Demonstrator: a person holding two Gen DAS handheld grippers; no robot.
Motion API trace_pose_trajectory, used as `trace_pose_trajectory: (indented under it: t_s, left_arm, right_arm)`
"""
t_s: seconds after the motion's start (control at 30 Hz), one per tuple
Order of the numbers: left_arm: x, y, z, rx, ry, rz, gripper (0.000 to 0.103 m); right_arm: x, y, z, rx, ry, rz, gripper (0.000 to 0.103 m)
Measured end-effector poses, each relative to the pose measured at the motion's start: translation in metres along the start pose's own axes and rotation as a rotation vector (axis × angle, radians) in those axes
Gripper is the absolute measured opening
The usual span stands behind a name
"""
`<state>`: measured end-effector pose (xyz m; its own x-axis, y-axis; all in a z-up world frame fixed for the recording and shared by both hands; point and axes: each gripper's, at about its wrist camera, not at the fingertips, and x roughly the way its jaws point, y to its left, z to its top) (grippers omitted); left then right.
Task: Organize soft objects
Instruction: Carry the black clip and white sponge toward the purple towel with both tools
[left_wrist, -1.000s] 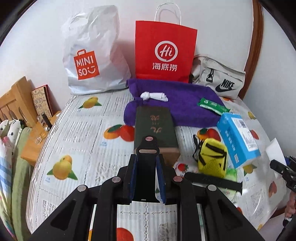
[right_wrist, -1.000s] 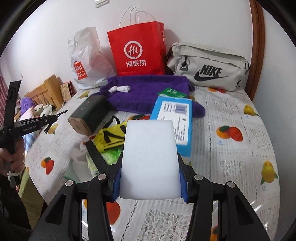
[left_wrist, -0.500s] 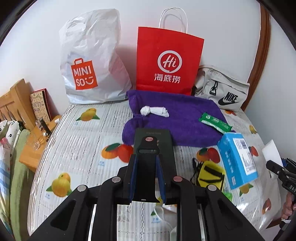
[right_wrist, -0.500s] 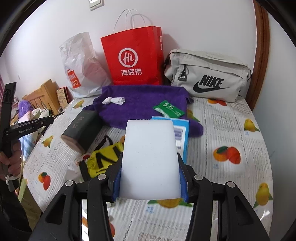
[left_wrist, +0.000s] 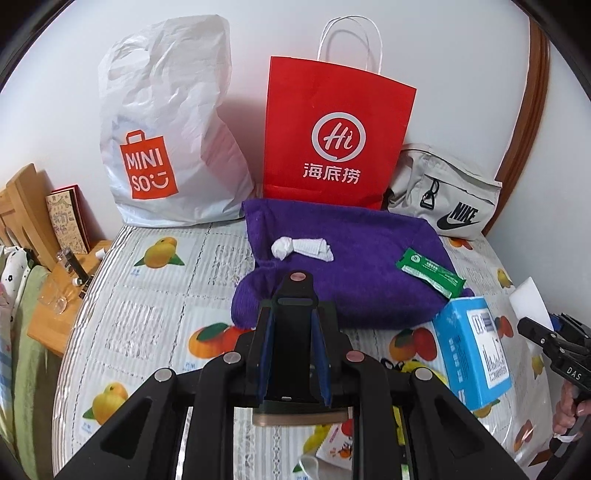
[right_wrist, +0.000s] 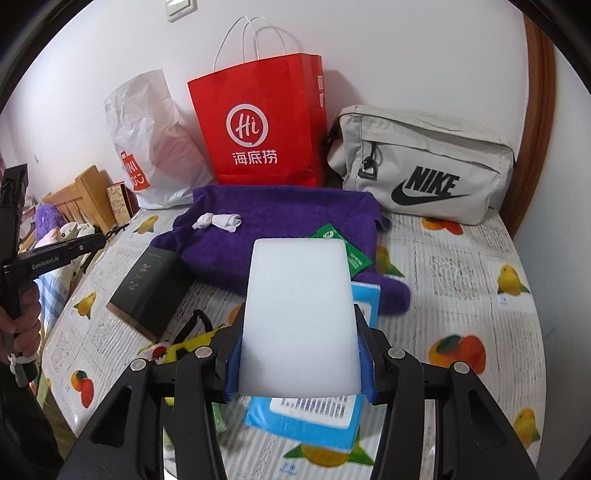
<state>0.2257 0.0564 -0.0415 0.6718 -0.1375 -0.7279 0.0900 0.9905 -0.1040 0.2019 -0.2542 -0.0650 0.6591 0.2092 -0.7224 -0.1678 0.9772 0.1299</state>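
A white block of matt, finely pored foam is seen between the blue pads of the right gripper, which is of matt black plastic with round metal pins. The far purple towel is shown as thick, napped cloth. The red bag is of smooth paper with twisted paper handles, and the white bag of crinkled, slightly glossy plastic film. The grey pouch is woven fabric. The table cover appears glossy and lace-patterned.
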Motion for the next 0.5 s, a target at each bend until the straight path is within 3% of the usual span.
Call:
trace_pose_trajectory:
  t_s: [0.13,0.23,0.5]
  left_arm:
    - [0.012,0.000,0.008,0.000,0.008,-0.005,0.020]
    - [0.020,0.002,0.014,-0.019,0.014,-0.053,0.020]
    - [0.045,0.004,0.028,-0.034,0.029,-0.047,0.020]
  right_arm:
    - [0.016,-0.004,0.011,-0.002,0.007,0.003,0.049]
    - [0.028,-0.007,0.020,-0.006,0.012,0.003,0.049]
    - [0.064,-0.017,0.041,-0.015,0.043,-0.009,0.049]
